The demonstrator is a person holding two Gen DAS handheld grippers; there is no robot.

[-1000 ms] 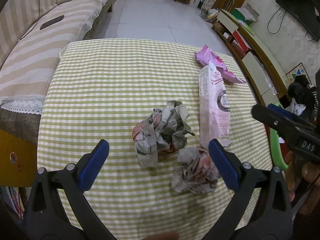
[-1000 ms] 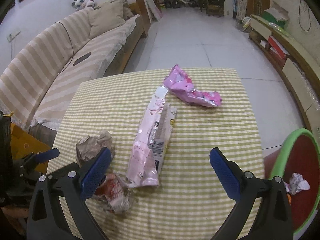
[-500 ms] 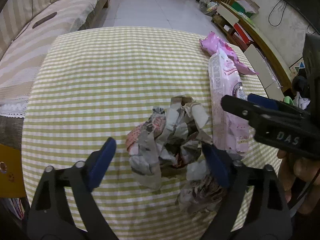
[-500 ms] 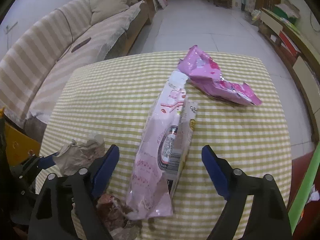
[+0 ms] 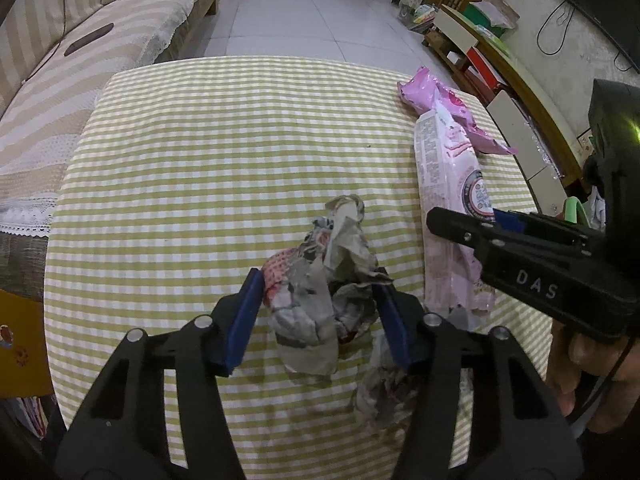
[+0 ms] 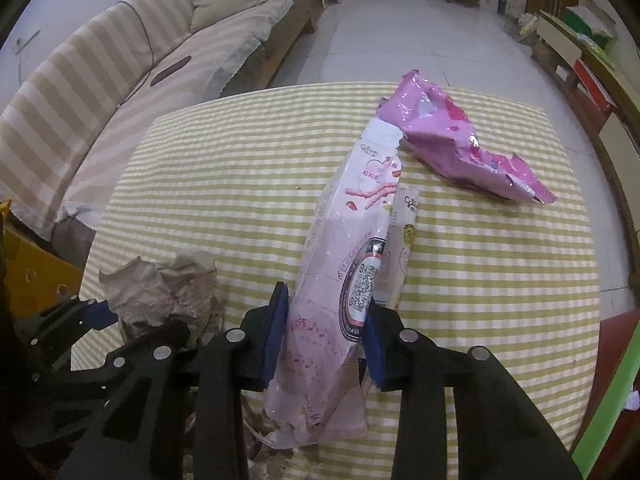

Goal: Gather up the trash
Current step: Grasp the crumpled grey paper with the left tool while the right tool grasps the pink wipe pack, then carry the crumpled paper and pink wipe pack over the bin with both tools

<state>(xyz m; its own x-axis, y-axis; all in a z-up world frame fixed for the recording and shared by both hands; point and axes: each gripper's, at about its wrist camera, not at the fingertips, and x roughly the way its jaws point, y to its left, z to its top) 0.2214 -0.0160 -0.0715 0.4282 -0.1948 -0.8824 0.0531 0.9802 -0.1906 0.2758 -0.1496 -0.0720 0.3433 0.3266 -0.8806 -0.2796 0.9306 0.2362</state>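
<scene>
The left gripper [image 5: 318,312] is closing its blue pads on a crumpled newspaper ball [image 5: 324,280], which sits between them and touches both, near the tabletop's near edge. A second crumpled paper wad [image 5: 380,392] lies just beside it, partly under the gripper's right finger.

The right gripper [image 6: 326,342] is closing on the near end of a long pale pink snack wrapper [image 6: 344,264]; both pads press its sides. The wrapper runs from the near edge toward the far right corner of the green-checked tabletop [image 6: 224,184], where its far end touches a torn bright pink bag [image 6: 452,144]. A green-rimmed bin [image 6: 608,412] stands off the tabletop's right edge, and a striped sofa [image 6: 120,80] lies beyond its left edge.
</scene>
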